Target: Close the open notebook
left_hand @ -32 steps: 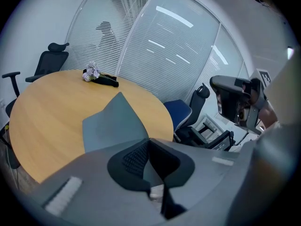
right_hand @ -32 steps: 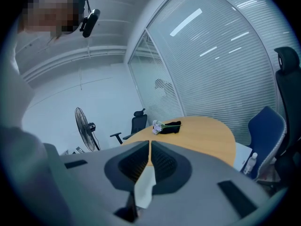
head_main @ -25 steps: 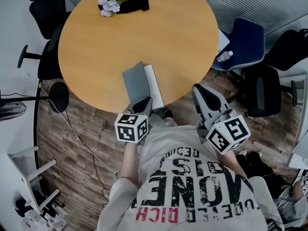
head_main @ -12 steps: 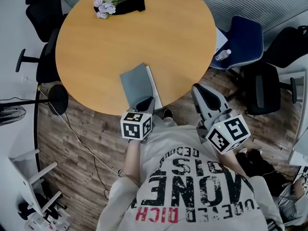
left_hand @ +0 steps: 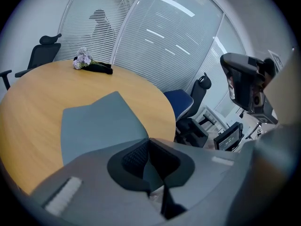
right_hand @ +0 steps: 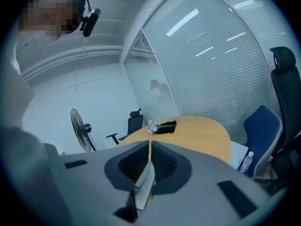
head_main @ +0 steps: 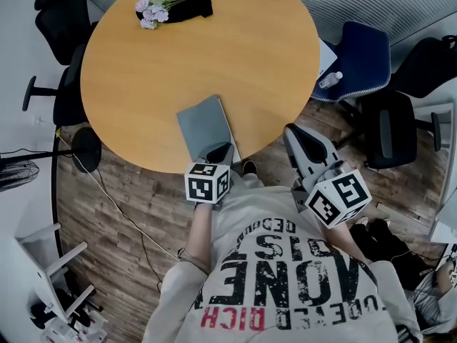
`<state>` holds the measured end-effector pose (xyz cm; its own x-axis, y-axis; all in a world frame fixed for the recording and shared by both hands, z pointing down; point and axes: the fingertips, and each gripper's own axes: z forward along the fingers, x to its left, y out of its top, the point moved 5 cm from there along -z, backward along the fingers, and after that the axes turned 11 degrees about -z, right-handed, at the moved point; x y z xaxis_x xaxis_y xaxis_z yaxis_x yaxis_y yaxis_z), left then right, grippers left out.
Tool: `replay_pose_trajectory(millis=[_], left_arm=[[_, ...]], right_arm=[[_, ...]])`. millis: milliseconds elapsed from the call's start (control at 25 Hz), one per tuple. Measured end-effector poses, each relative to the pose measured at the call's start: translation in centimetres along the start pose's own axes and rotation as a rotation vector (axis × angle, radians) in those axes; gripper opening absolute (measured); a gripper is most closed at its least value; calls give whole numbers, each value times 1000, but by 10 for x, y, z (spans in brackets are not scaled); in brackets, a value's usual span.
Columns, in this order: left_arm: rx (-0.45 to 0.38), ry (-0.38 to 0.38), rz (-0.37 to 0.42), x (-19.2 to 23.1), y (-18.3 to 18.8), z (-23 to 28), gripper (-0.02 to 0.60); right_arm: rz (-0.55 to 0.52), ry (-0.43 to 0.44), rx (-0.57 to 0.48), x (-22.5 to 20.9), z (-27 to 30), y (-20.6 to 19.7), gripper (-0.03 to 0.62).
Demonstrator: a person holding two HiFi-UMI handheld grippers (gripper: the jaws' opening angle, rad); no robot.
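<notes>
The grey flat notebook [head_main: 206, 123] is seen closed at lower centre of the round wooden table [head_main: 250, 48]. The jaws of the left gripper [head_main: 220, 151] and the right gripper [head_main: 295, 132] are shut on nothing.

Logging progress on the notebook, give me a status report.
Left gripper shut on notebook cover, near edge. Right gripper shut, empty, off the table. Cover almost flat. Flowers far side, nothing in the way.

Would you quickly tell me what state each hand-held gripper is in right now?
Left hand-held gripper: closed on the notebook's grey cover.
Right hand-held gripper: closed, holding nothing.
</notes>
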<state>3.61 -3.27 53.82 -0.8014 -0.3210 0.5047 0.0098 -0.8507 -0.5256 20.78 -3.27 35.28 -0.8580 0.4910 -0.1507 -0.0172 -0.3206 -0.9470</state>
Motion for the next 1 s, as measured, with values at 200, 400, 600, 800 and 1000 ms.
replay_pose_trajectory(millis=[200,400,600,800,1000], left_arm=[[16,-9,-11,2,-3,9,21],[29,-14,-19,3,-5,18,25],[44,-5,-16,4,-8,23,26],[67,16,-13,5,-9,28,28],[111,74,2,6,-13,37,31]], right_arm=[[6,-11,3,-2,-1,-1,20],[14,-29,8,-6,-4,-3,20],[20,-47,5,-11,-8,-4,20],[23,-54,5,-11,-9,-4,20],[27,-60,5,-11,-12,-5,20]])
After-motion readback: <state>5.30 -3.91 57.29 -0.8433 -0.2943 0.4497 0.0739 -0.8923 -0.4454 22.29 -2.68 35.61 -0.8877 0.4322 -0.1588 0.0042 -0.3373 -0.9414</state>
